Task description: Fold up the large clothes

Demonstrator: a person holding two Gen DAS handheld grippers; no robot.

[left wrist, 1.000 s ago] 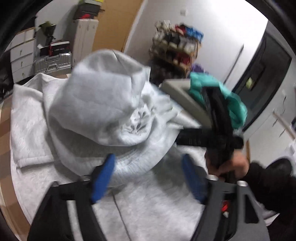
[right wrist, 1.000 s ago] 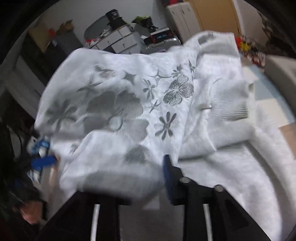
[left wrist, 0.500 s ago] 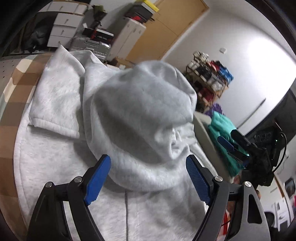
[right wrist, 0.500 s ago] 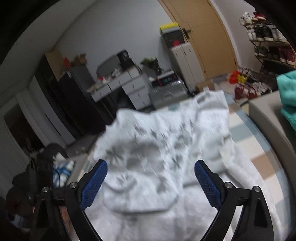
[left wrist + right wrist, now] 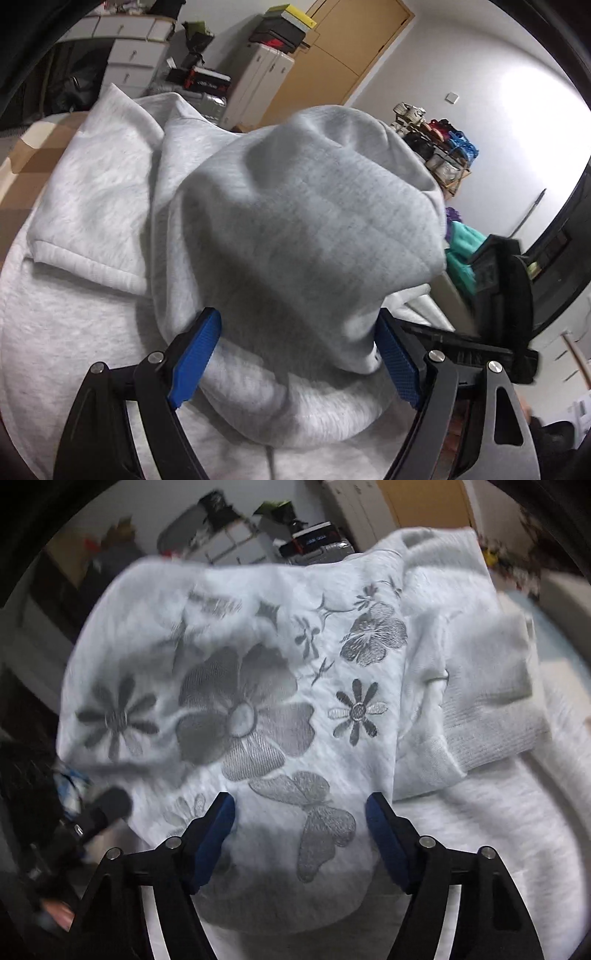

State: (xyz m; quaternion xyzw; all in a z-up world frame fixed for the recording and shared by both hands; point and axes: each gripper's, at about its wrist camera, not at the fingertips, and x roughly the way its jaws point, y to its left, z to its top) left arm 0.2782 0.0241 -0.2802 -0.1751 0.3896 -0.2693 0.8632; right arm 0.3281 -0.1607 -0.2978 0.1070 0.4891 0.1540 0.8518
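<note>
Left claw (image 5: 295, 354) spread wide around hood (image 5: 314, 229), pads clear; right claw (image 5: 301, 834) closing, embroidered sweatshirt (image 5: 240, 709) between.

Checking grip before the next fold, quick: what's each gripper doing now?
Left gripper: open, hood between the pads, not pinched.
Right gripper: closing, embroidered hoodie fabric between the pads.

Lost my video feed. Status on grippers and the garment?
Left gripper open, hood between fingers. Right gripper closing, fingers astride the embroidered panel, not pinching. Grey hoodie half folded. Nothing blocking.

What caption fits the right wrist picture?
Blue fingers closing around a white fleece sweatshirt embroidered with grey flowers and butterflies.
</note>
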